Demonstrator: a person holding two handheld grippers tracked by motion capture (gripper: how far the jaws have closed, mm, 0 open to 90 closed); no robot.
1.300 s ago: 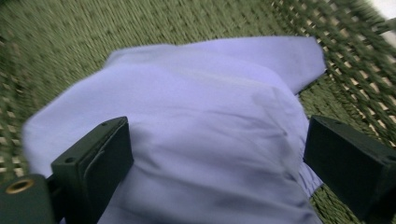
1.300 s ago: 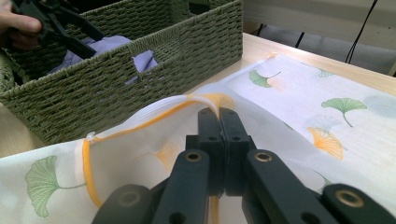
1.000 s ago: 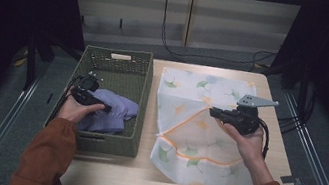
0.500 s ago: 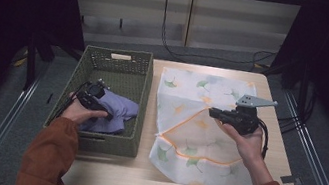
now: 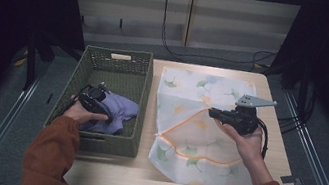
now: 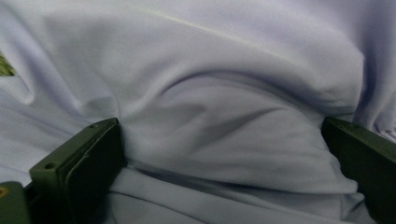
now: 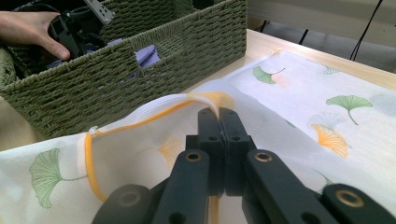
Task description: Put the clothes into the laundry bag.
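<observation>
The left tool (image 5: 95,98) sits low inside the green woven basket (image 5: 107,60), which stands on the left part of the tabletop (image 5: 266,140). In the left gripper view its jaws stand wide apart and press down into the lavender cloth (image 6: 219,93), which bulges up in a fold between them; the pads flank that fold without pinching it. From above, the lavender cloth lies crumpled in the near half of the basket, with the person's left hand (image 5: 79,112) around the tool's body

The right tool (image 5: 214,113) is held over the white laundry bag (image 5: 203,94) printed with ginkgo leaves, which is spread flat on the tabletop just to the right of the basket. In the right gripper view the two jaws meet tight on the bag's orange-trimmed edge (image 7: 205,100), lifting that edge into a small arch above the rest of the fabric. The orange trim (image 7: 93,163) curves away to the left and down across the cloth. The right hand (image 5: 245,141) grips the tool from below, its cable looping by the wrist
</observation>
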